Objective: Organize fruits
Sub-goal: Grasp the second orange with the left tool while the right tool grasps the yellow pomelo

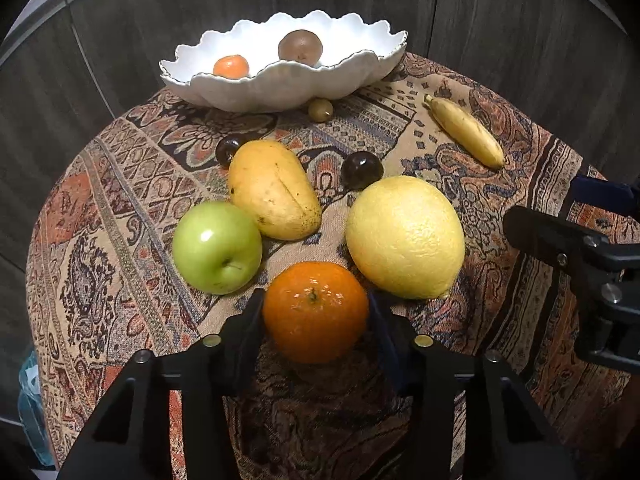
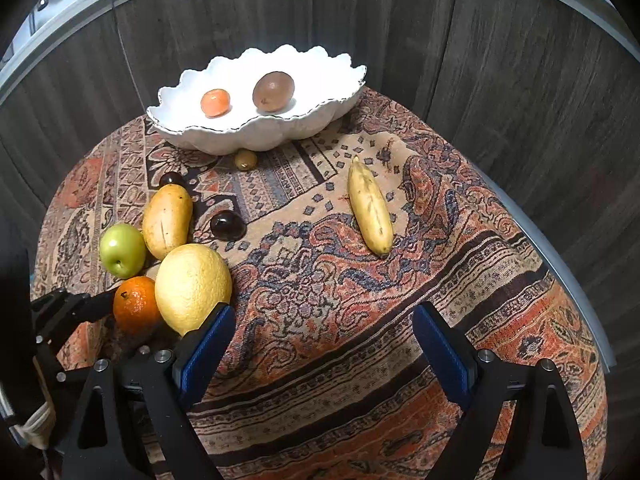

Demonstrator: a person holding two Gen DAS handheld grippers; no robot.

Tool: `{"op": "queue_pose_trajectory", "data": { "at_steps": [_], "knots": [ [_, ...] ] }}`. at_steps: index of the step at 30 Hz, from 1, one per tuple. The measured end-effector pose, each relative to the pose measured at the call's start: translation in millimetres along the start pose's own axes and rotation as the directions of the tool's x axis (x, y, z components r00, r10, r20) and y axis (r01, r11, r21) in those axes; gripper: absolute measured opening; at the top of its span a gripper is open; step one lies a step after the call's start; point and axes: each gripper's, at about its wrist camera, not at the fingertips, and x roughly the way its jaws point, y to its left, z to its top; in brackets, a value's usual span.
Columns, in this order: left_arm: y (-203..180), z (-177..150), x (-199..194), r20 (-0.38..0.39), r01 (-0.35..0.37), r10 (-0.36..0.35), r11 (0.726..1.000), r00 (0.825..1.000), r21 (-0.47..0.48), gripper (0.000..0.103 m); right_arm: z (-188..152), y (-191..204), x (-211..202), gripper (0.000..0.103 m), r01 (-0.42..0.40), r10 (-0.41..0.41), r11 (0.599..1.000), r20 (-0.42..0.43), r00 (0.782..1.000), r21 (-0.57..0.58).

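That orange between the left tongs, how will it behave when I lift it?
The orange looks round and glossy, so it may slip or roll if the left tongs release. The fingers meet it at its widest part, which should hold. It seems firm, probably moderately heavy. The big yellow citrus sits close, so a nudge is possible.

A round table under a patterned paisley cloth stands against dark grey wood-grain panels.

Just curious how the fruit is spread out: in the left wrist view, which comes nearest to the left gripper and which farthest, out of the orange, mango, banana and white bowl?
1. Orange, between the left gripper's fingers.
2. Mango, just beyond, slightly left.
3. Banana, far right.
4. White bowl, at the back edge.
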Motion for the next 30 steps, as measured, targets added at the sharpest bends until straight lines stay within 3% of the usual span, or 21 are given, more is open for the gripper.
{"op": "queue_pose_trajectory", "data": {
  "at_steps": [13,24,30],
  "knots": [
    [7.3,-6.7,-18.5,0.018,-0.022,0.024,0.997,1.000,-0.076,0.046,4.2,2.9,-4.9,0.091,-0.025,0.025,1.000,0.022,0.999,-0.019],
    [41.7,-17.6,-46.7,0.032,-0.115,0.123,0.974,0.992,-0.193,0.046,9.7,31.9,-8.7,0.091,-0.073,0.080,0.991,0.054,0.995,-0.111],
    [66.1,-23.4,-51.6,0.029,-0.195,0.211,0.943,0.977,-0.269,0.046,14.1,51.5,2.2,0.091,-0.083,0.090,0.985,0.040,0.995,-0.155]
  ]
}}
